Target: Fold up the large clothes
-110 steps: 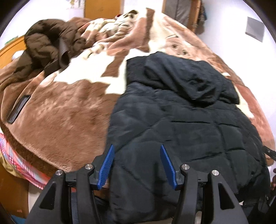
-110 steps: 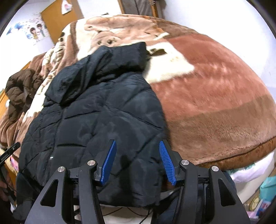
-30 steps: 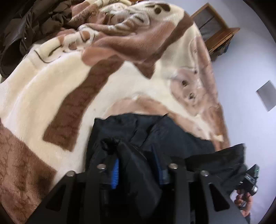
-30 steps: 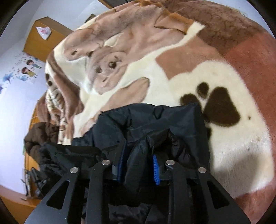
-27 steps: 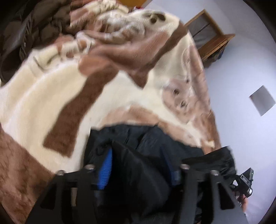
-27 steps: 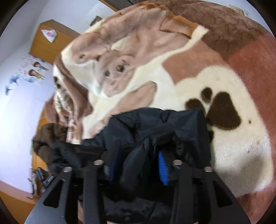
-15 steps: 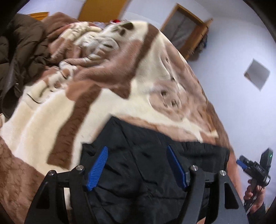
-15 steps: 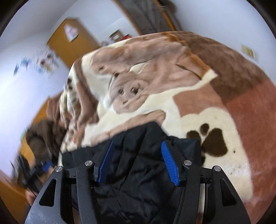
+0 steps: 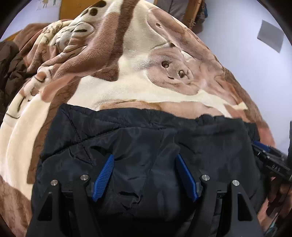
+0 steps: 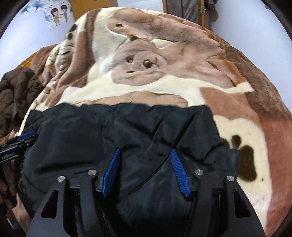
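Left wrist view: black jacket lay folded on the blanket, both grippers spread above it

Seen from the left wrist, the black quilted jacket [image 9: 146, 138] lay across the near part of a plush brown and cream blanket [image 9: 113, 85] printed with a cartoon dog face. Its far edge ran straight across the blanket just below that face. The left gripper [image 9: 145, 175] hung over the jacket's near half; its jaws had just been opening and stood wide, blue pads clear of the fabric, nothing pinched between them. At the right edge of that view the other gripper and part of a hand showed beside the jacket.

From the right wrist, the right gripper [image 10: 145, 173] hung over the same jacket [image 10: 127, 131] near its right end, jaws likewise freshly parted and wide, gripping nothing. A brown puffy coat [image 10: 16, 91] lay heaped at the blanket's far left, well apart from the jacket. On the wall behind, a cartoon poster [image 10: 56, 14] hung beside a wooden door [image 10: 89, 5]
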